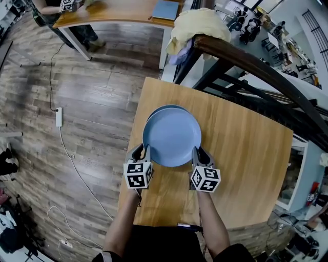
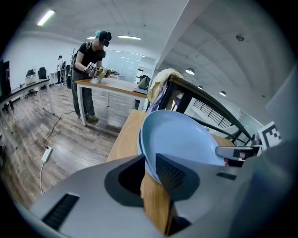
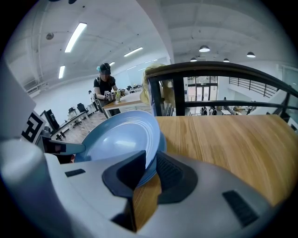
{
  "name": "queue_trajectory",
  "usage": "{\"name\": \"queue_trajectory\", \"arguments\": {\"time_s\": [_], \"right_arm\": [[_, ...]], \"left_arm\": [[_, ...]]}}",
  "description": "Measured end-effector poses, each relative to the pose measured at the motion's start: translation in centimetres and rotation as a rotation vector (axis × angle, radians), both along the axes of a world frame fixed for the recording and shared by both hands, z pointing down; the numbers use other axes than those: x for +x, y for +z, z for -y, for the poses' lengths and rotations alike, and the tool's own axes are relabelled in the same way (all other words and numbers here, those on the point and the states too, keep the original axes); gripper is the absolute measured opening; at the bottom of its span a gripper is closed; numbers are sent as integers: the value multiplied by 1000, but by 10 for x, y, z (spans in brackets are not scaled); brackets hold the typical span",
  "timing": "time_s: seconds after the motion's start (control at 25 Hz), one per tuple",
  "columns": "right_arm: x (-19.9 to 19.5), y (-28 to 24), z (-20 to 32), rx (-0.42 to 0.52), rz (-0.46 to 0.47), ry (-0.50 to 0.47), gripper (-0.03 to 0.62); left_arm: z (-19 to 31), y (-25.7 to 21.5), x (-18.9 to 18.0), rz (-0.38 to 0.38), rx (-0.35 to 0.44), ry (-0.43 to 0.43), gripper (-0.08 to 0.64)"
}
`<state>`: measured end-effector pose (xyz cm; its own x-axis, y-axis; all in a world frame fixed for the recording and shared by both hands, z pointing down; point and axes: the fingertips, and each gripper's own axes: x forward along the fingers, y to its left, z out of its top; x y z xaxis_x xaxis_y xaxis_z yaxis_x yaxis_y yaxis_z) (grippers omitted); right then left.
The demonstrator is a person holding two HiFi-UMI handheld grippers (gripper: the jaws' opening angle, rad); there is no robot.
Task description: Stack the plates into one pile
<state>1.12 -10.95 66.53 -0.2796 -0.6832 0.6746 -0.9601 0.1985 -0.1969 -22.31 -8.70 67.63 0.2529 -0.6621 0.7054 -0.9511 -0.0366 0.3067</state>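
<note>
I hold a light blue plate (image 1: 171,137) by its two sides above the wooden table (image 1: 246,169). My left gripper (image 1: 143,152) is shut on its left rim and my right gripper (image 1: 199,153) on its right rim. A second blue plate (image 1: 166,108) lies on the table under it, and only its far edge shows. In the left gripper view the held plate (image 2: 186,139) is tilted, with its rim between the jaws of the left gripper (image 2: 150,162), and the lower plate's rim (image 2: 139,141) shows just beyond. In the right gripper view the plate (image 3: 121,137) sits likewise in the right gripper (image 3: 150,169).
A dark railing (image 1: 256,66) with a yellow cloth (image 1: 200,25) draped over it runs past the table's far right side. Another table (image 1: 118,10) stands across the wooden floor, with a person (image 2: 91,60) at it. A power strip (image 1: 59,116) and cables lie on the floor to the left.
</note>
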Motion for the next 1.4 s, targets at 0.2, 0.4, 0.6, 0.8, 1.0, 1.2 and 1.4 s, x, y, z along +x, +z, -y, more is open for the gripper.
{"name": "queue_trajectory", "arguments": {"time_s": [0.2, 0.4, 0.6, 0.8, 1.0, 1.2, 1.4], "right_arm": [[1, 12, 5, -14, 3, 2, 86], [4, 17, 11, -19, 4, 4, 86], [4, 25, 15, -33, -3, 2, 86], [5, 31, 16, -42, -22, -12, 92], [5, 35, 13, -51, -34, -17, 97], [5, 39, 16, -54, -48, -22, 100], [6, 43, 14, -59, -65, -33, 107]], "left_arm": [[7, 9, 0, 3, -9, -4, 84], [12, 12, 4, 12, -15, 5, 86], [14, 19, 4, 11, -26, 10, 91], [16, 21, 5, 23, -25, 6, 91], [16, 21, 5, 44, -25, 15, 94], [18, 24, 6, 59, -23, 16, 97], [16, 26, 9, 81, -13, 27, 106]]}}
